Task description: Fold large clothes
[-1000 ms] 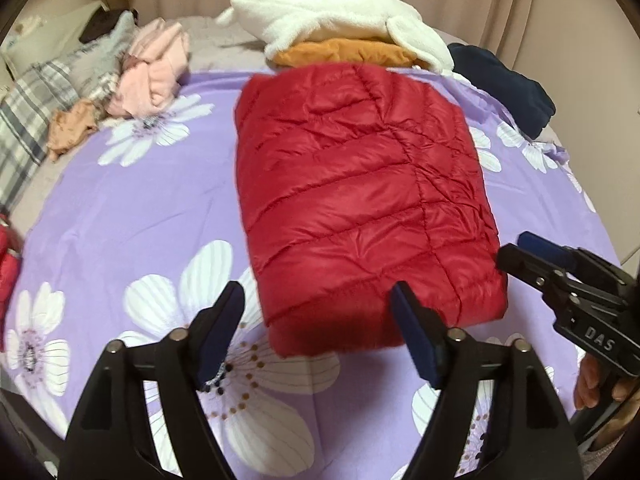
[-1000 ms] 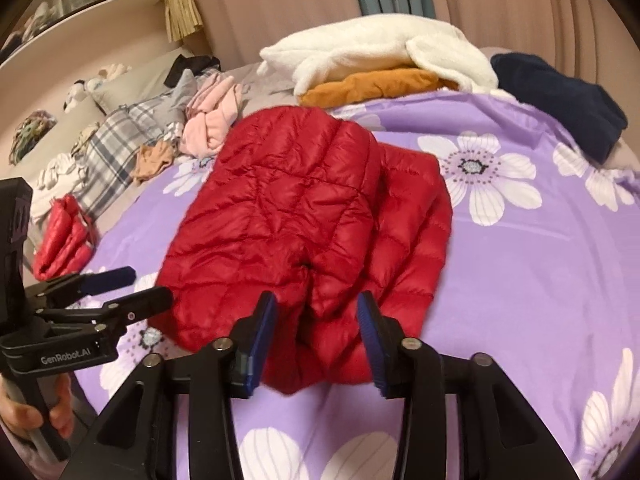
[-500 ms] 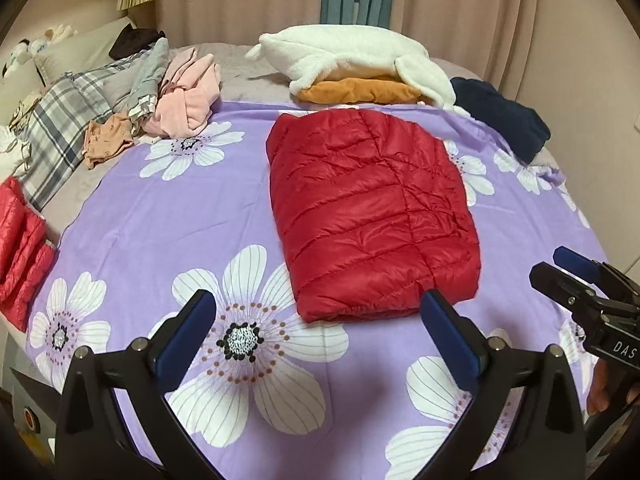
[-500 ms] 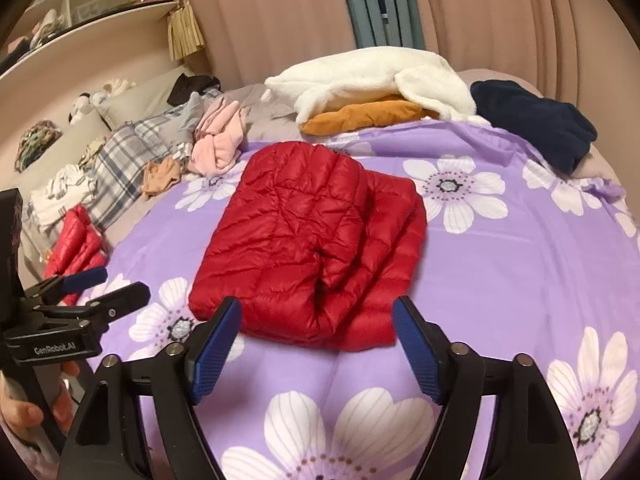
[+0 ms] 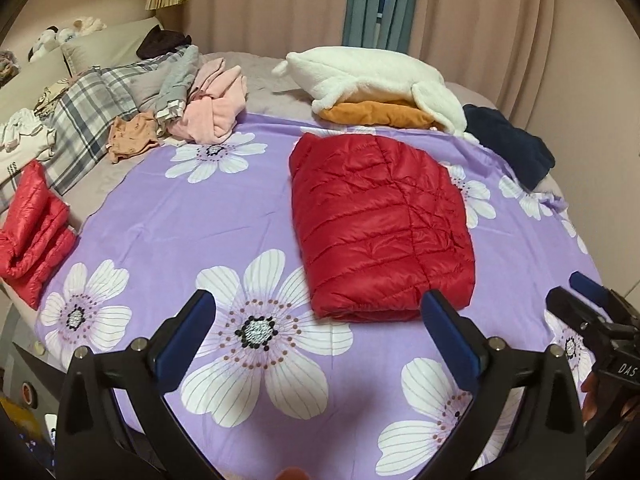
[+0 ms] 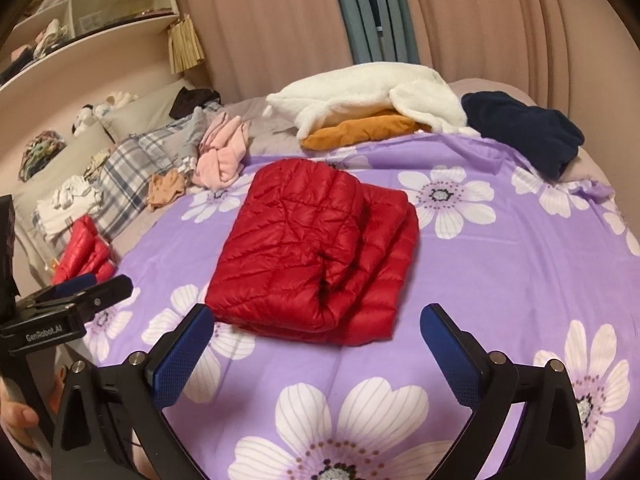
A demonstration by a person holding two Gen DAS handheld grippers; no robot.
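Lengthwise, the folded red jacket (image 5: 380, 224) points toward the curtains; both grippers' jaws wide, the right's still opening.

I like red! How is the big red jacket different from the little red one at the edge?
The big jacket lies folded flat mid-sheet; the little jacket sits bunched at the bed's left edge, off the sheet. The big one looks darker red, the little one lighter. Both are puffy and quilted.
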